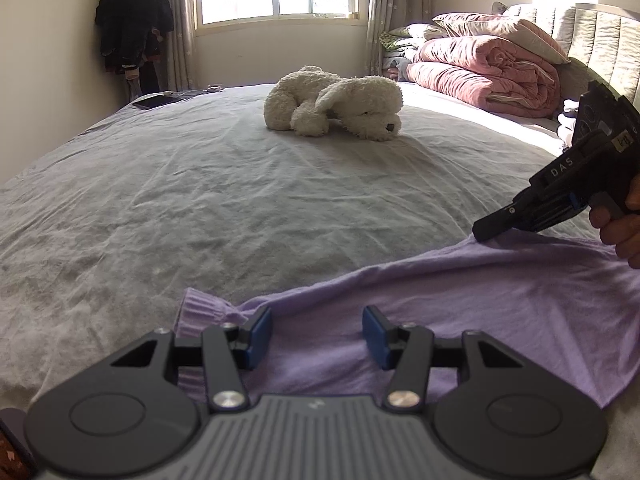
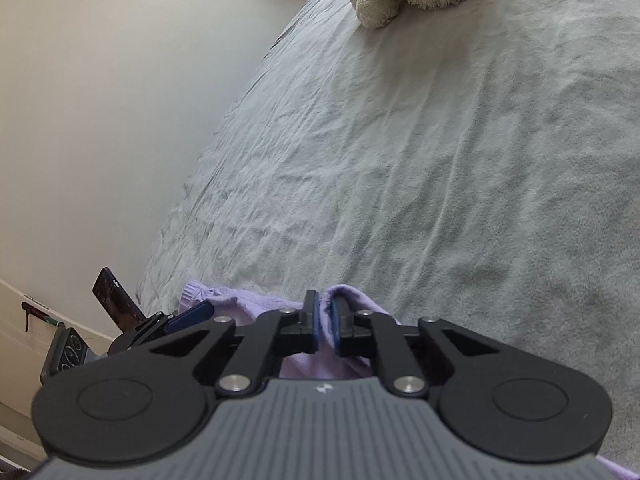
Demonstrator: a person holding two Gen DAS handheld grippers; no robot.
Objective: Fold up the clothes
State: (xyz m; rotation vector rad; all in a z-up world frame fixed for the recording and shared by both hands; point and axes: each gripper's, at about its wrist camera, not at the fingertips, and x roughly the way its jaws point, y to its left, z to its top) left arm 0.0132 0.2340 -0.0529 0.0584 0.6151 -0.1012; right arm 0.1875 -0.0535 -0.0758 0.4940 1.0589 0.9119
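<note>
A lilac knit garment (image 1: 460, 308) lies along the near edge of the bed, its ribbed cuff (image 1: 200, 312) at the left. My left gripper (image 1: 317, 336) is open, its blue pads (image 1: 260, 338) spread just above the sleeve near the cuff, holding nothing. My right gripper (image 1: 486, 232) comes in from the right, held by a hand (image 1: 624, 228), its tip pressed to the far edge of the garment. In the right wrist view the right gripper (image 2: 325, 322) is shut on a fold of the lilac garment (image 2: 352, 300). The left gripper's blue pad (image 2: 192, 314) shows at lower left.
A white plush dog (image 1: 336, 102) lies mid-bed on the grey sheet (image 1: 200, 184). Folded pink quilts and pillows (image 1: 488, 72) are stacked by the headboard at right. A dark tablet (image 1: 154, 101) rests at the far left corner. Dark clothes (image 1: 132, 20) hang by the window.
</note>
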